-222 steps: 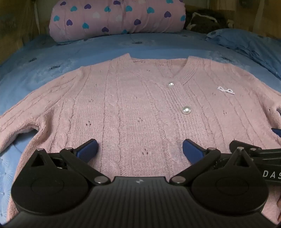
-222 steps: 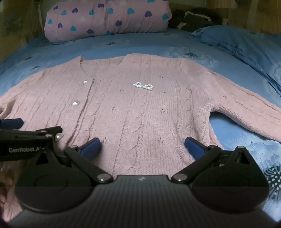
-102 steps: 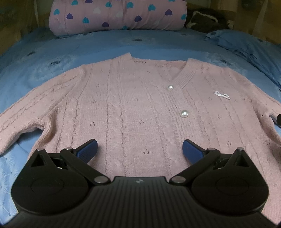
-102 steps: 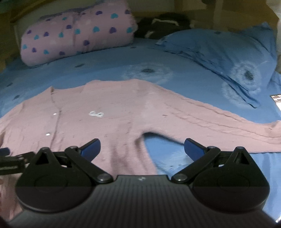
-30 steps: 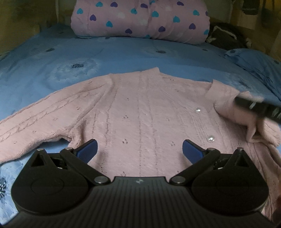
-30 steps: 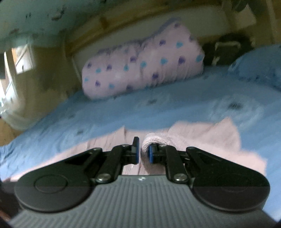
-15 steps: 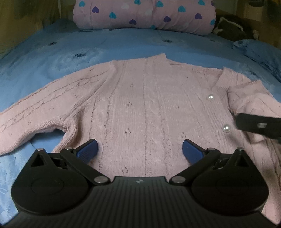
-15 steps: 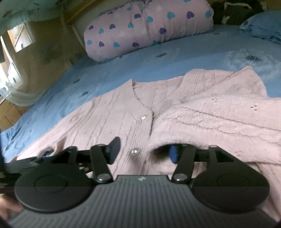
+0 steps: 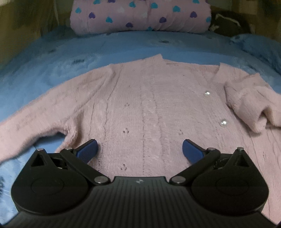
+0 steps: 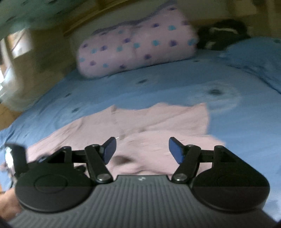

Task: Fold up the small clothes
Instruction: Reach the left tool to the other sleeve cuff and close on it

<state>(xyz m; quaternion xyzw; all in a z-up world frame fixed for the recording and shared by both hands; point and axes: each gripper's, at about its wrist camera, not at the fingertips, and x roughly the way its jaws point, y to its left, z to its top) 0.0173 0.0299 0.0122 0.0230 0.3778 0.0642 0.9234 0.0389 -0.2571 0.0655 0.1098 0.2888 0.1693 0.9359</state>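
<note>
A pink knitted cardigan (image 9: 149, 105) lies flat, front up, on the blue bed. Its right sleeve (image 9: 251, 105) is folded in over the chest, cuff end near the pearl buttons (image 9: 223, 122). Its left sleeve (image 9: 35, 119) lies stretched out to the left. My left gripper (image 9: 139, 150) is open and empty, low over the hem. My right gripper (image 10: 142, 149) is open and empty, above the folded sleeve and cardigan (image 10: 158, 126); that view is blurred.
A pink pillow with heart prints (image 9: 140, 15) lies at the head of the bed. A blue pillow (image 10: 254, 57) and a dark bundle (image 9: 226, 22) are at the far right. Blue bedding (image 9: 87, 52) surrounds the cardigan. A wooden wall (image 9: 21, 31) is on the left.
My right gripper carried the right sleeve over the chest, opened and let it go, then lifted away. My left gripper stayed open over the hem.
</note>
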